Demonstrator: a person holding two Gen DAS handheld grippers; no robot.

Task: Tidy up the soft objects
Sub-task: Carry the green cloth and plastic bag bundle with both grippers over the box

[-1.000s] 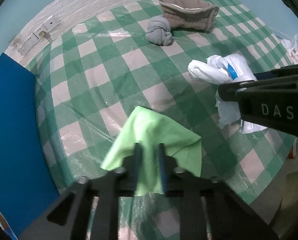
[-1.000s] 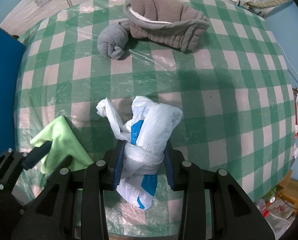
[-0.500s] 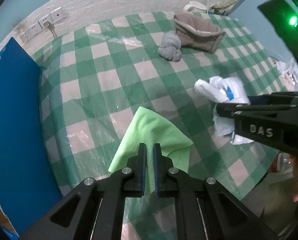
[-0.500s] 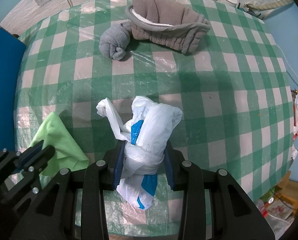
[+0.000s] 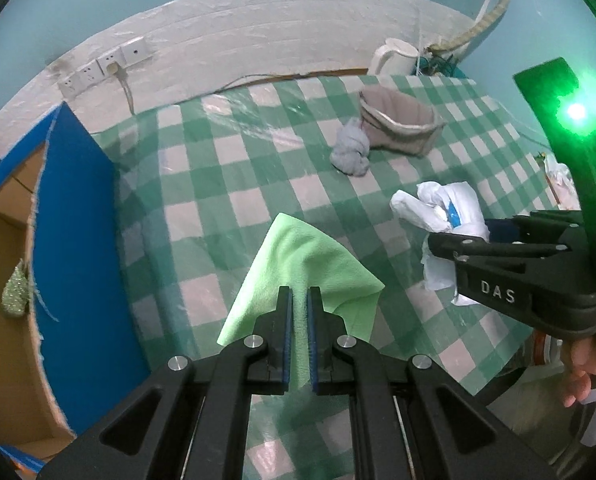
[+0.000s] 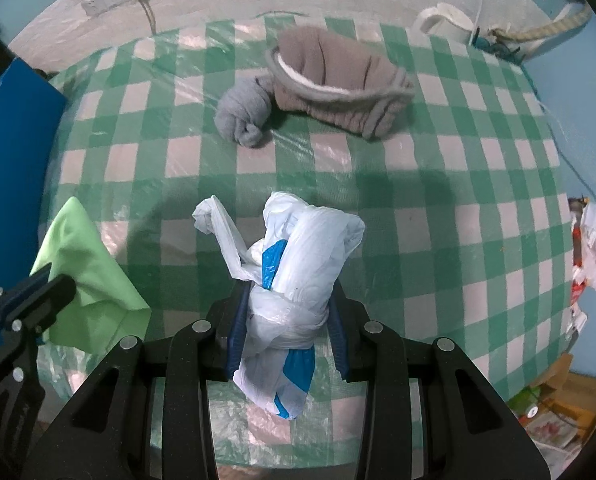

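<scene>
On my left I see the cardboard box [image 5: 6, 280] with its blue flap [image 5: 78, 240] standing up beside the checked surface [image 5: 226, 184]; inside it a small pale green fuzzy thing [image 5: 14, 292] rests against the inner wall, and I cannot tell what it is. The brown fabric basket [image 6: 337, 80] sits toward the far edge of the surface, and what I can see of its white-lined inside holds nothing. A balled grey sock [image 6: 244, 114] touches the basket's left side. My left tongs [image 5: 299, 336] are closed down to a thin slit on the green cloth [image 5: 305, 264], which hangs from them just above the surface, between the box and the white bag. My right tongs [image 6: 286, 332] are clamped around the knotted middle of the white plastic bag [image 6: 298, 272] with blue printing, held nearer to me than the basket. The stretch of surface between the bag and the basket is bare checks. Beyond the basket, at the far edge against the wall, stand a white kettle [image 5: 393, 56] and a rope-like hose [image 6: 553, 26]; a socket strip [image 5: 106, 66] is fixed to the wall behind the box. Right of the basket, off the surface's edge, hang crumpled plastic bags [image 6: 593, 248].
</scene>
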